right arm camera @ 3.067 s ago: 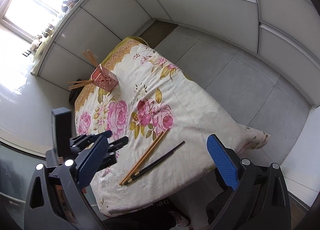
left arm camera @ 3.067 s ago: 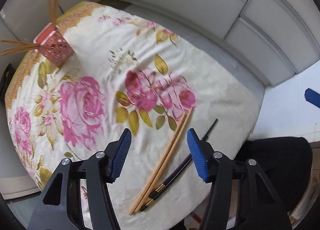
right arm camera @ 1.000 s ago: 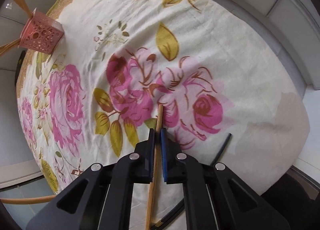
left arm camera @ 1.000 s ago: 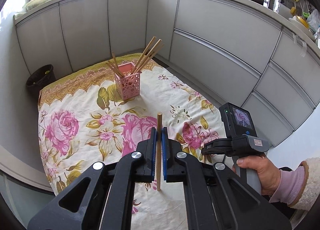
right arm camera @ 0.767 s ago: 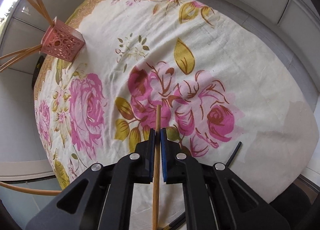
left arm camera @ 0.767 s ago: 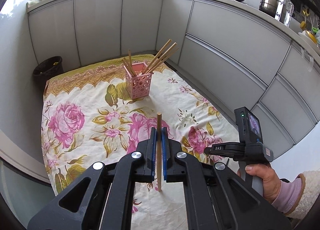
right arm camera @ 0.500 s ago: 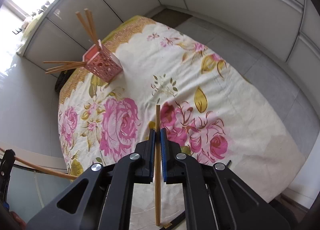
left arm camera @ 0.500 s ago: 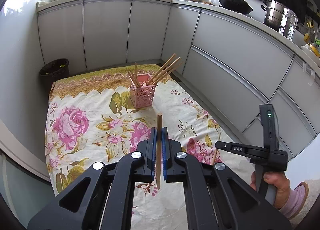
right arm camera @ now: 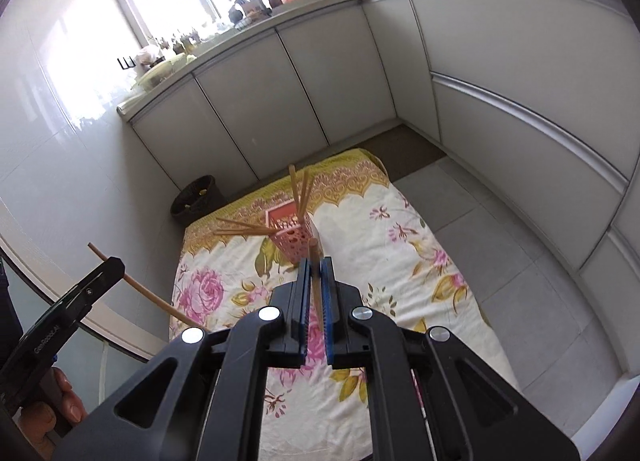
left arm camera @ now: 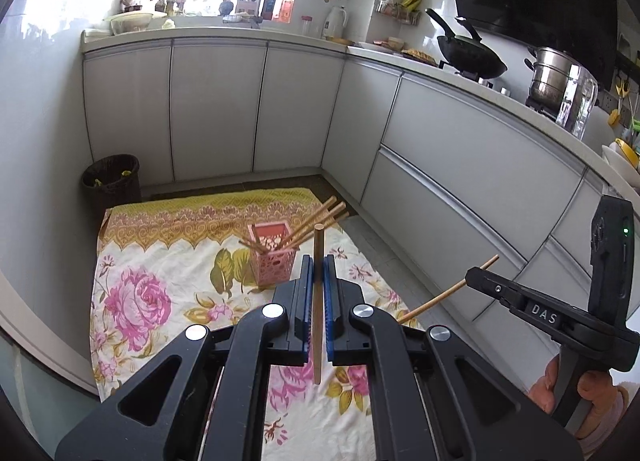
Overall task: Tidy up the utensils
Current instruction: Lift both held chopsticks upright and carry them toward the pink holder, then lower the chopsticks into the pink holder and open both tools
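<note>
While both our hands are raised above the floral cloth (left arm camera: pixel 132 261), this is how things stand, left to right.

Bin: a dark wastebasket (left arm camera: pixel 111 181) stands on the floor at far left, beside the white cabinets (left arm camera: pixel 216 109).

Cloth: a cream spread with pink roses and a yellow border, lying flat below us.

Holder: a pink perforated square holder (left arm camera: pixel 273 259) stands upright on the cloth near the yellow border, with several wooden chopsticks (left arm camera: pixel 316 221) leaning out of it at angles.

Left gripper: our left gripper (left arm camera: pixel 316 293) is clenched on one wooden chopstick (left arm camera: pixel 317 301), which stands roughly upright between the blue pads (left arm camera: pixel 307 293), its tip rising above them and its lower end hanging below.

Right gripper: our right gripper (right arm camera: pixel 315 293) is likewise clamped on a second chopstick (right arm camera: pixel 315 273); in the left view this stick slants out on both sides of the black fingers.

Worktop: a wok (left arm camera: pixel 470 55) and a steel pot (left arm camera: pixel 554 75) sit on the worktop (left arm camera: pixel 460 73) at right.
</note>
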Motion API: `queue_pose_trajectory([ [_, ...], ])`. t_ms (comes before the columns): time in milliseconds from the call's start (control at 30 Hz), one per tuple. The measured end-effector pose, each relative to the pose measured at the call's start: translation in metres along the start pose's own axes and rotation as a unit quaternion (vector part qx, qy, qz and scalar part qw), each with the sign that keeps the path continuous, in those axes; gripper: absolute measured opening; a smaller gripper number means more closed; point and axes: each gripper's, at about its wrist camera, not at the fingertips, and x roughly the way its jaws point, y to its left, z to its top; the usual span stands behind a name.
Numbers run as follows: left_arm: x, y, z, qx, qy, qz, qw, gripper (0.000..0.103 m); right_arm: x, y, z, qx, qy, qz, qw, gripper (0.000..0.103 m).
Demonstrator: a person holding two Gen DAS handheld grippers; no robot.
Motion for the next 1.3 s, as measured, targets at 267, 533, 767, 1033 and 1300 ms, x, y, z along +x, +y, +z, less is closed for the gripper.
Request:
queue_pose_trajectory([
  [267,0.042,0.0,0.078,-0.006,-0.054,0.04,0.9977,0.004,0.003,0.012,0.07,-0.015,-0.038,0.025,0.999,0.006],
  [533,0.117,0.011,0.116,-0.013,-0.071,0.092,0.9931,0.004,0.038,0.011,0.097,-0.013,-0.044,0.04,0.998,0.006],
  [767,0.185,0.038,0.096,-0.029,-0.009,0.131,0.9909,0.007,0.07,0.009,0.094,-0.012,-0.034,0.039,0.999,0.006],
  [1033,0.15,0.054,0.072,-0.064,-0.019,0.112,0.9914,0.035,0.075,0.02,0.095,-0.013,-0.043,0.046,0.998,0.006],
  [1300,0.094,0.071,0.083,-0.076,-0.07,0.117,0.9877,0.038,0.085,0.064,0.125,-0.036,-0.099,0.037,0.994,0.006],
])
